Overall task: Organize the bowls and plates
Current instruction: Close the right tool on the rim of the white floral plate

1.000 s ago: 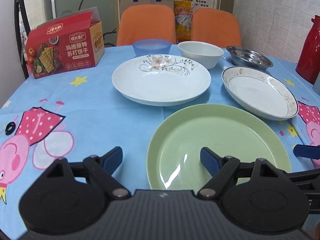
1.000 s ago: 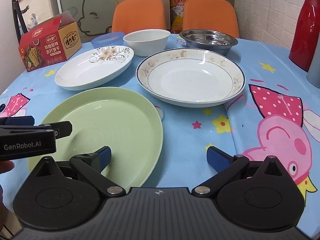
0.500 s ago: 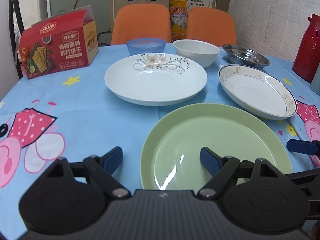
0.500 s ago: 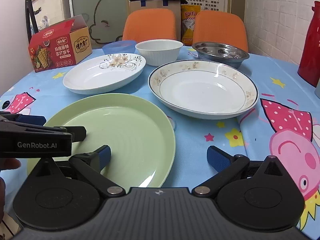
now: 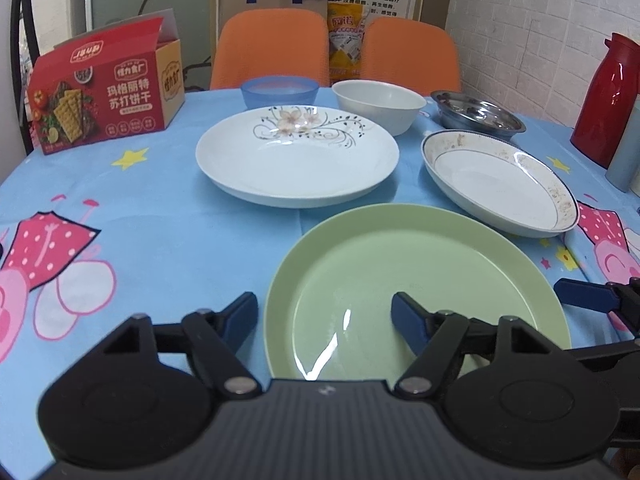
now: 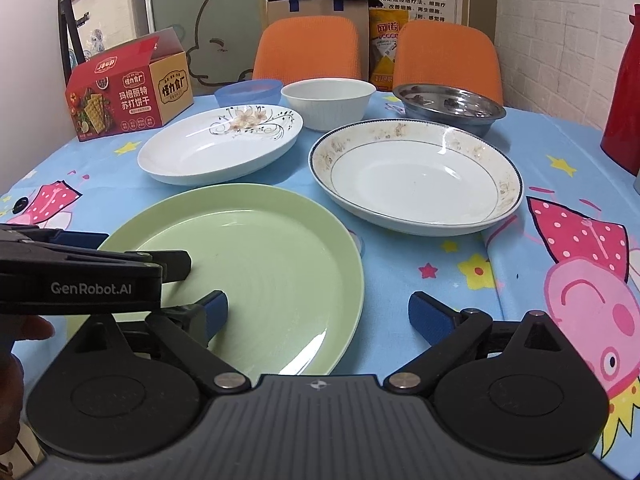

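A green plate (image 5: 416, 284) (image 6: 256, 264) lies nearest me on the blue tablecloth. Behind it are a white flower-patterned plate (image 5: 296, 156) (image 6: 220, 144) and a gold-rimmed white plate (image 5: 500, 180) (image 6: 416, 176). Further back stand a blue bowl (image 5: 280, 92), a white bowl (image 5: 378, 104) (image 6: 328, 102) and a steel dish (image 5: 476, 114) (image 6: 448, 106). My left gripper (image 5: 324, 316) is open over the green plate's near left rim. My right gripper (image 6: 318, 314) is open over the plate's near right rim. Both are empty.
A red cracker box (image 5: 104, 96) stands at the back left. A red thermos (image 5: 608, 100) stands at the right edge. Two orange chairs (image 6: 308, 48) are behind the table. The left gripper's side (image 6: 92, 276) shows in the right wrist view.
Both grippers have risen and pulled back slightly, so the table looks lower and farther. The jaws stay open. No dish has moved.
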`<move>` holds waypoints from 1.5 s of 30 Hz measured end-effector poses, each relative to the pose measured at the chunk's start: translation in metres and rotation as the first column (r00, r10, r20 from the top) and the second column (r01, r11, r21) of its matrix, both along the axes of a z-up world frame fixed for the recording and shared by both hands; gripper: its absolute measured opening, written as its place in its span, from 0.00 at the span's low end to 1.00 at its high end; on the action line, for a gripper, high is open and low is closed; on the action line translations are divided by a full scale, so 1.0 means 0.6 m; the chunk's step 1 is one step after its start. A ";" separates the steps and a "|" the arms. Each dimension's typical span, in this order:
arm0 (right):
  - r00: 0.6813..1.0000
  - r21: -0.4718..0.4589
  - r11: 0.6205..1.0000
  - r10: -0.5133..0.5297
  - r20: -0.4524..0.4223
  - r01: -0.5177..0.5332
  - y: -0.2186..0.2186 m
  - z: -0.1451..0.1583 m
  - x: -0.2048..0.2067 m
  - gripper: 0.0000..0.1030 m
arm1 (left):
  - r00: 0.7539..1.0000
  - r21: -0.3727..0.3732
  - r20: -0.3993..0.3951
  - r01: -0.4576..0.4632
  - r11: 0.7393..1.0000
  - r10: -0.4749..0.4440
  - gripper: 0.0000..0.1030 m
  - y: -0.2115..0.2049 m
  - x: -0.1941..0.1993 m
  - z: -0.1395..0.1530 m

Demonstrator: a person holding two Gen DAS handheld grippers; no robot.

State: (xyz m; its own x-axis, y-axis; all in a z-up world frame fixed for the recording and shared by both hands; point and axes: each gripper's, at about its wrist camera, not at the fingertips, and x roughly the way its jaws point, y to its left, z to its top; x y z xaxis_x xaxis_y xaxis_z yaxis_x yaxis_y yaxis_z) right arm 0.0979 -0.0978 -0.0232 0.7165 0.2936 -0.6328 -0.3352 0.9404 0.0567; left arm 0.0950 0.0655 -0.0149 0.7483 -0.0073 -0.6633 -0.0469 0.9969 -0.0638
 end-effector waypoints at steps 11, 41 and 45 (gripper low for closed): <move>0.998 0.074 0.997 -0.033 0.059 0.028 0.021 0.008 -0.030 1.00 | 0.997 0.017 0.040 -0.063 0.998 0.062 0.36 0.017 -0.038 0.020; 0.983 0.067 0.988 0.127 0.133 -0.136 0.105 0.071 0.027 1.00 | 0.953 -0.069 0.141 -0.262 0.962 0.270 0.78 0.214 -0.023 0.082; 0.984 0.054 0.992 0.102 0.145 -0.110 0.097 0.090 0.096 1.00 | 0.961 -0.072 0.133 -0.236 0.969 0.244 0.78 0.234 0.048 0.100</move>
